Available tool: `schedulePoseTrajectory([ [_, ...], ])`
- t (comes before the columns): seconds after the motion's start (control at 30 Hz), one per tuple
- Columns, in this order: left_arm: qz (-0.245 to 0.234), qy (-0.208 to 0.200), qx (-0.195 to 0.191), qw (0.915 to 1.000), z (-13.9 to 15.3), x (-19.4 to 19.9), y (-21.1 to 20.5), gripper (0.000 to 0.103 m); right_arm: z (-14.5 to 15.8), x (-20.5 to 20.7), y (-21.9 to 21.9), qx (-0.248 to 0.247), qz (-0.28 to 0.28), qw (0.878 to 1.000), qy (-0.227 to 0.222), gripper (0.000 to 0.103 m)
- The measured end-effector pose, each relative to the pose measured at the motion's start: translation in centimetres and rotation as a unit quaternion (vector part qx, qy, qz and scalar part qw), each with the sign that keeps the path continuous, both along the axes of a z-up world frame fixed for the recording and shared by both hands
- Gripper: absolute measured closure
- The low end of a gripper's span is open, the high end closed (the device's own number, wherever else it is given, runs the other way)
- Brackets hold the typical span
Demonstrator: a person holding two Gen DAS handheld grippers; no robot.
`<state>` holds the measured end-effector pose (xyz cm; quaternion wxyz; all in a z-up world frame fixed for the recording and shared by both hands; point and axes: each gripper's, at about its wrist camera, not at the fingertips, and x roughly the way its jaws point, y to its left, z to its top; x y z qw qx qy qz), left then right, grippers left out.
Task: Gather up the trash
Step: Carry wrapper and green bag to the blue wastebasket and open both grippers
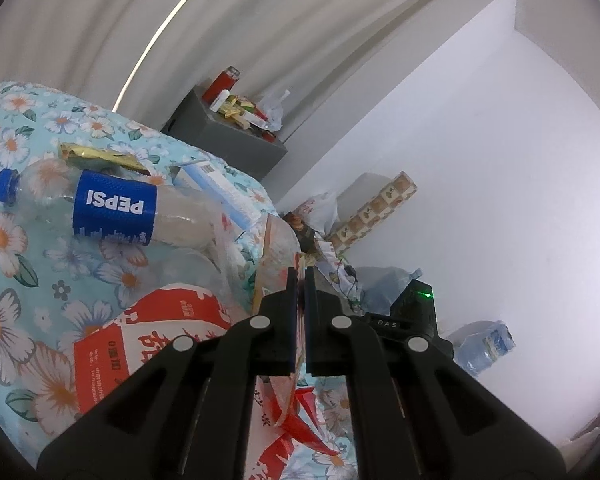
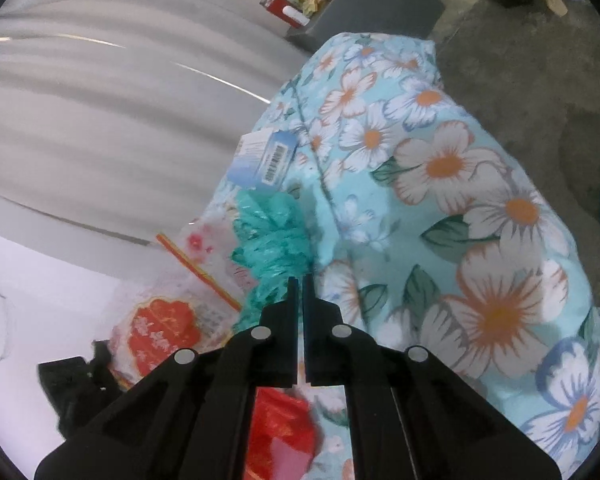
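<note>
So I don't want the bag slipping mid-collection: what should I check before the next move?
1. Left gripper shut on the clear red-printed plastic bag: ok.
2. Right gripper shut at the crumpled teal plastic bag: ok; whether it pinches it, cannot tell.
3. Bag mouth open: cannot tell.
4. Clear Pepsi bottle with blue label collected: not ok, lying on the floral cloth.
5. Blue-white carton collected: not ok.
</note>
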<state>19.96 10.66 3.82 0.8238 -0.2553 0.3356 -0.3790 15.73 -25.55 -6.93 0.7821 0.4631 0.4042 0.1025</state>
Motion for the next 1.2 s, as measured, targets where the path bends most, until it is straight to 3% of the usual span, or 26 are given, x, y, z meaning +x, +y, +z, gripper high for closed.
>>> schedulePoseTrajectory([
  [0.1,0.001,0.0,0.0,1.0,0.0,0.0,0.0,0.102,0.3,0.4,0.3,0.003,0.008,1.0,0.001,0.092],
  [0.17,0.003,-0.002,0.001,1.0,0.1,0.0,0.2,0.102,0.2,1.2,0.7,0.007,0.015,1.0,0.007,0.055],
  [0.2,0.006,-0.003,0.002,1.0,0.1,0.0,0.2,0.102,0.2,1.7,1.0,0.001,0.014,1.0,0.009,0.052],
  [0.5,0.022,-0.016,0.003,0.9996,0.8,-0.3,1.3,0.102,-1.9,5.5,3.6,0.007,0.052,0.998,0.045,0.052],
  [0.63,0.024,-0.019,0.001,0.9995,0.9,-0.4,1.6,0.102,-2.5,5.7,3.4,0.019,0.043,0.998,0.043,0.065],
  [0.77,0.024,-0.023,-0.002,0.9995,1.0,-0.5,1.8,0.102,-2.0,4.6,2.5,0.015,0.032,0.999,0.031,0.072],
  [1.2,0.009,-0.042,-0.012,0.999,2.6,-1.9,0.8,0.102,0.7,-2.0,-0.8,0.035,-0.007,0.999,-0.003,0.074],
])
